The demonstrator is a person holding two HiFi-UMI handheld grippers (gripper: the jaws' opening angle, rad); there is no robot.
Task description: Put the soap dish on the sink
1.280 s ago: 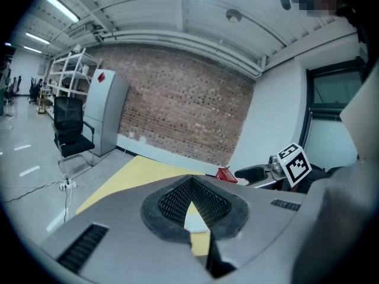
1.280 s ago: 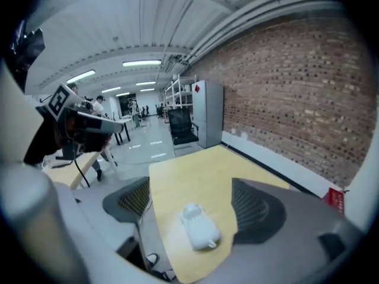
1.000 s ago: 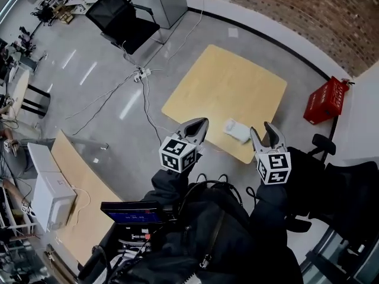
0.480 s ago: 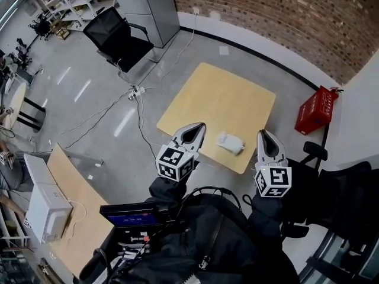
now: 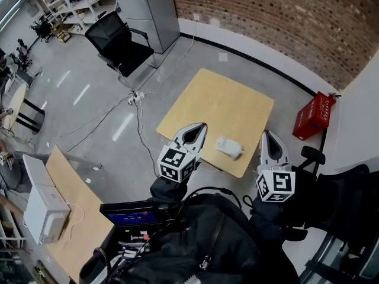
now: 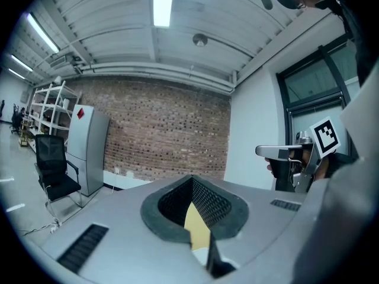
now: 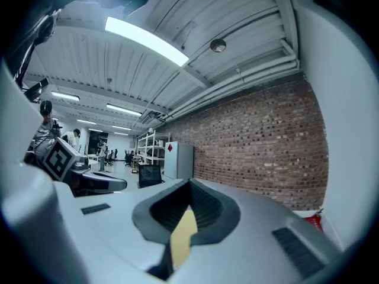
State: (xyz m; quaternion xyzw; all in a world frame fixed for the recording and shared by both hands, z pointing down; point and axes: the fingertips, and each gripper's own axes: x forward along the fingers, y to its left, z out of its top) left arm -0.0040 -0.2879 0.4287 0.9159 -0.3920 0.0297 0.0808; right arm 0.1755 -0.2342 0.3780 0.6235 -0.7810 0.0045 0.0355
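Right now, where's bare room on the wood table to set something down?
The table is bare across its far half toward the brick wall and at its left corner. Only the near edge is crowded: the soap dish lies there, showing between the left gripper and right gripper.

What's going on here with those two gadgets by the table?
A person holds a grey two-jaw tool in each hand, near a square light wooden table. A small white soap dish lies on it, untouched. The left tool is shut and empty; the right tool has just closed its jaws on nothing. No sink is in view.
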